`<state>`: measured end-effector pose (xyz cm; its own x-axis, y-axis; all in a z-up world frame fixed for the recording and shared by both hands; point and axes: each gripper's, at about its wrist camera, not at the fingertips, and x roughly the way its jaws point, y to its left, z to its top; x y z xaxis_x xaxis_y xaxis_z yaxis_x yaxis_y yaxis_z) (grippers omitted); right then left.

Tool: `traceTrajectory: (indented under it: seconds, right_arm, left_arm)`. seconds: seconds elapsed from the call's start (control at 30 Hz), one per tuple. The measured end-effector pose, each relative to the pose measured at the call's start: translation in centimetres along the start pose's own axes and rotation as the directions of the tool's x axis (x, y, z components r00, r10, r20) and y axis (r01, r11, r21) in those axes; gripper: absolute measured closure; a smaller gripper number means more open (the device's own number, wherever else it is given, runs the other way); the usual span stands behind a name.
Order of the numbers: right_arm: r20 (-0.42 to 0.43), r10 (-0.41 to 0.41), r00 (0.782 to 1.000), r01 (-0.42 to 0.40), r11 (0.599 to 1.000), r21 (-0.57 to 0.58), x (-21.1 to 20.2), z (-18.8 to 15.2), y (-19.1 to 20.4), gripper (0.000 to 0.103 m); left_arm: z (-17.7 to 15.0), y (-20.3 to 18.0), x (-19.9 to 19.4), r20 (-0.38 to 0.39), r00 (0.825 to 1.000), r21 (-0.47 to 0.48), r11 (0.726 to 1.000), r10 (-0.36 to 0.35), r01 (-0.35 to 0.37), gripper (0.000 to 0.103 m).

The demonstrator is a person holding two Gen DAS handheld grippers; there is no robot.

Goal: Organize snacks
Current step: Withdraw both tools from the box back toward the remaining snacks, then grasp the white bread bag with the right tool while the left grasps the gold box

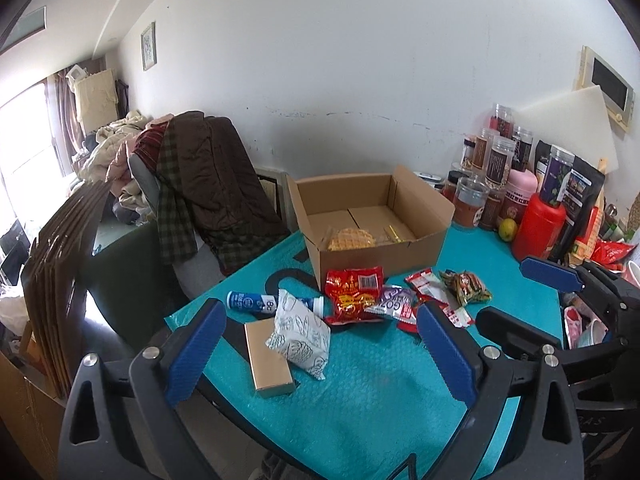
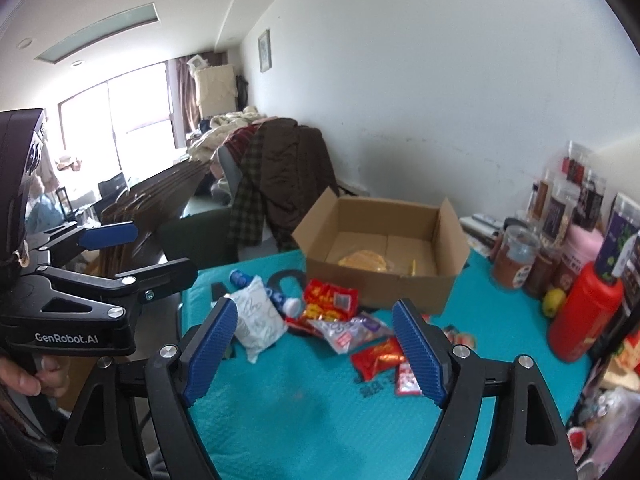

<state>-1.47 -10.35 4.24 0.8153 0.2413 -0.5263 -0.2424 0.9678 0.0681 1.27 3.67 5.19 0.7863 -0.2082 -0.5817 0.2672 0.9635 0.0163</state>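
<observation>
With both the left tongs and right tongs gaping wide and empty above the teal worktop, pinch the white pouch at its puffed middle, probably the nearest snack, then carry it into the cardboard box behind.

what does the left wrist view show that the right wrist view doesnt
Only the left wrist view shows the gold box beside the white patterned bag. Only the right wrist view shows the bright window and a hand on the left gripper. Both show the cardboard box with a yellow snack inside, loose packets and the teal mat.
</observation>
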Motion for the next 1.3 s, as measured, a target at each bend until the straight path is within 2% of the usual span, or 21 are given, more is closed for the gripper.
traceTrajectory:
  seconds: [0.13,0.53,0.8,0.97,1.07,1.2,1.3]
  right_arm:
    - [-0.024,0.015,1.000,-0.015,1.000,0.000,1.2,-0.9,0.3,0.022]
    - [-0.138,0.053,0.989,-0.052,0.999,0.008,6.4,-3.2,1.0,0.022]
    - [-0.216,0.105,0.971,-0.105,0.994,0.012,10.3,-4.0,1.6,0.022]
    - [-0.243,0.125,0.962,-0.130,0.991,-0.007,12.7,-4.3,2.3,0.022]
    - [-0.265,0.151,0.952,-0.160,0.987,-0.014,14.2,-4.4,2.8,0.022]
    - [-0.280,0.151,0.948,-0.168,0.985,-0.038,16.0,-4.5,3.4,0.022]
    - [-0.312,0.174,0.934,-0.197,0.980,-0.043,17.6,-4.4,3.9,0.022]
  left_arm:
    - [-1.2,0.6,1.0,-0.019,1.000,0.001,1.000,0.008,-0.008,0.005]
    - [-4.7,3.5,5.4,-0.157,0.988,-0.072,0.997,0.011,-0.023,0.005]
    - [-6.9,5.7,8.0,-0.238,0.971,-0.127,0.991,-0.001,-0.030,0.005]
    - [-7.9,7.2,9.4,-0.278,0.961,-0.144,0.988,0.015,-0.057,0.005]
    - [-8.2,8.0,9.9,-0.290,0.956,-0.143,0.986,0.036,-0.081,0.005]
    - [-8.3,9.1,10.8,-0.300,0.954,-0.175,0.982,0.017,-0.073,0.005]
    - [-8.4,9.9,11.5,-0.311,0.950,-0.183,0.980,0.019,-0.079,0.005]
